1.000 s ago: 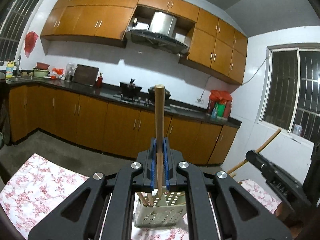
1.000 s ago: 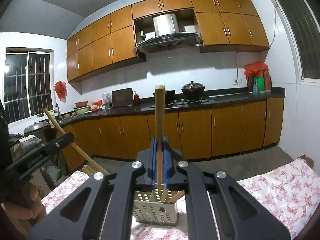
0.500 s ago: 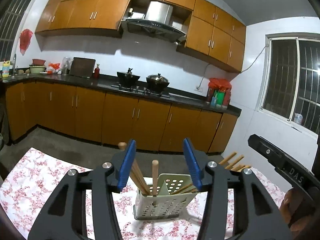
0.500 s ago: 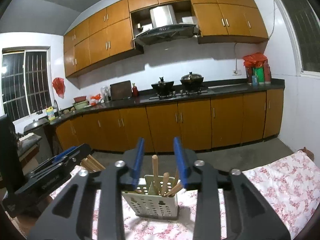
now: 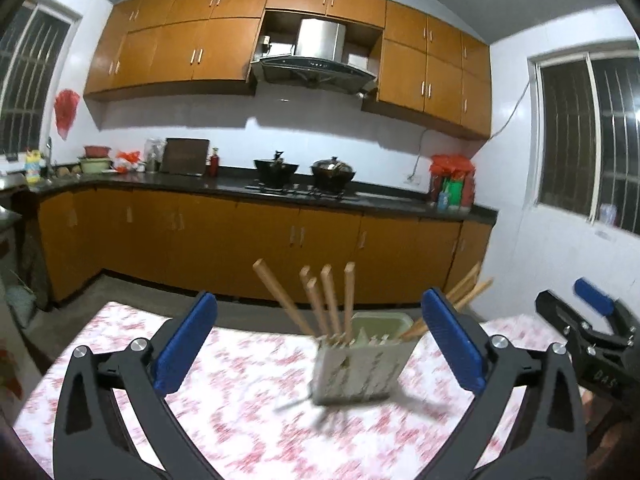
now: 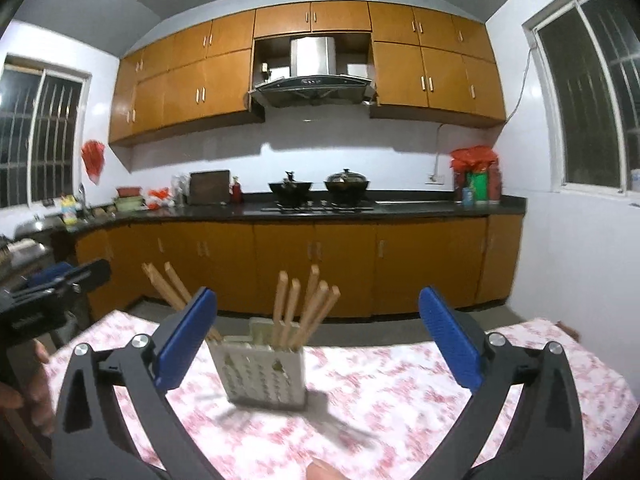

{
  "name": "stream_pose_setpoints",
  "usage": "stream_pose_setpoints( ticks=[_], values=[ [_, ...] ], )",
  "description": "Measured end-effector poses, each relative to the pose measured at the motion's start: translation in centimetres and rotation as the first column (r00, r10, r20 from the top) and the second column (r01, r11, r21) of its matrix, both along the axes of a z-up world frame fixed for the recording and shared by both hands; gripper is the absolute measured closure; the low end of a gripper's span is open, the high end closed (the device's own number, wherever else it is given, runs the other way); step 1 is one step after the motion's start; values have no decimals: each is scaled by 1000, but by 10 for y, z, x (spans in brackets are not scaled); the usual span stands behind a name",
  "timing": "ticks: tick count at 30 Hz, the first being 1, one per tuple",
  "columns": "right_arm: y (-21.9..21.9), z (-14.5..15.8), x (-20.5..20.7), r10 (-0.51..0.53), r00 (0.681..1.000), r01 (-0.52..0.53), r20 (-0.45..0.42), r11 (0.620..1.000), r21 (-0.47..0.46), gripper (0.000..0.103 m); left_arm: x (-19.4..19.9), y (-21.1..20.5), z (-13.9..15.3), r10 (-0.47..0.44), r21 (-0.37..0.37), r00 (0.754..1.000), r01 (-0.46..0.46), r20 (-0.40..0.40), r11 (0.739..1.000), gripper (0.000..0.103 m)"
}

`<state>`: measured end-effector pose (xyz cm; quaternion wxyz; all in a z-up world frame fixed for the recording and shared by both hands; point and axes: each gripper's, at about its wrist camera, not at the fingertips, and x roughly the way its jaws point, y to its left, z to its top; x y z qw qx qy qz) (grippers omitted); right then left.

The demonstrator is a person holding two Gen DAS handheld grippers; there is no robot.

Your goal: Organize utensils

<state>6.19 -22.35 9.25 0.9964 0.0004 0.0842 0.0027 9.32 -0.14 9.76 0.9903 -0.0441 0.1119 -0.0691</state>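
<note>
1. One perforated utensil holder (image 5: 360, 364) stands on the floral tablecloth (image 5: 224, 408), mid-table.
2. Seven wooden sticks (image 5: 332, 300) stand in it: five upright-ish, two leaning right.
3. Left gripper (image 5: 320, 344) and right gripper (image 6: 316, 340) have just been opening; both are spread wide, nothing between them.
4. Bare cloth lies around the holder.

Ahead of our left tool (image 5: 320, 344), between its spread jaws, the utensil holder (image 5: 356, 368) stands on the cloth-covered worktop (image 5: 240, 400), sticks (image 5: 328, 300) upright in it. Our right tool (image 5: 592, 332) sits off to the right. Beyond the worktop runs the kitchen counter (image 5: 240, 188), two pots (image 5: 304, 170) on its stove, wall cabinets (image 5: 200, 52) above.
</note>
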Motion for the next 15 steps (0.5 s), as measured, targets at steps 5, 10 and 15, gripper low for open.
stream_pose_setpoints(
  ticks=[5,10,15],
  values=[
    [8,-23,-22,-44,999,43,-22,998,-42,4,-26,-3,-28,71,105,997,-68,-24,992,2],
    [12,-46,-38,-58,997,55,-51,997,-51,4,-41,1,-57,79,138,990,-63,-116,988,2],
    [8,-65,-46,-34,992,34,-124,999,-6,4,-54,5,-78,66,93,985,-51,-160,994,2]
  ],
)
